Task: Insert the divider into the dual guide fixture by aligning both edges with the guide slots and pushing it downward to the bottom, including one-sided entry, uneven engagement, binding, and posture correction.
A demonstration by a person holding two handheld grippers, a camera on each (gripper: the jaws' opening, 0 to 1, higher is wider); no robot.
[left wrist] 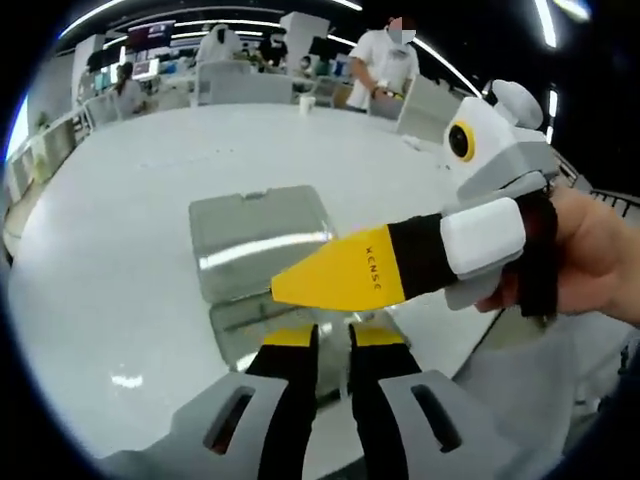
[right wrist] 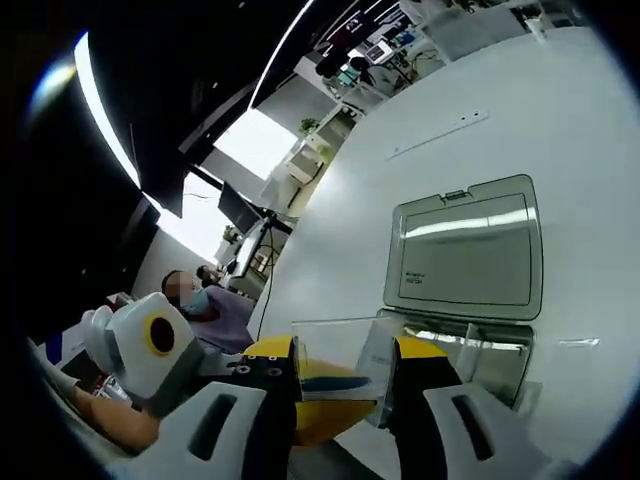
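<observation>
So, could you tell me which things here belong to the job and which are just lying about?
Job: clear divider, open clear box, left gripper, right gripper.
Lying about: white cup, chairs beyond the table.

The right gripper (left wrist: 300, 285) hides part of the clear box (left wrist: 262, 260).

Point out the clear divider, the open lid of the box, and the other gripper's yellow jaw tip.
Clear divider (right wrist: 335, 350), right gripper view, its flat transparent face.
Open lid (right wrist: 468, 250), right gripper view, middle of its inner panel.
Right gripper's yellow jaw tip (left wrist: 340, 275), left gripper view, its yellow flat side.
</observation>
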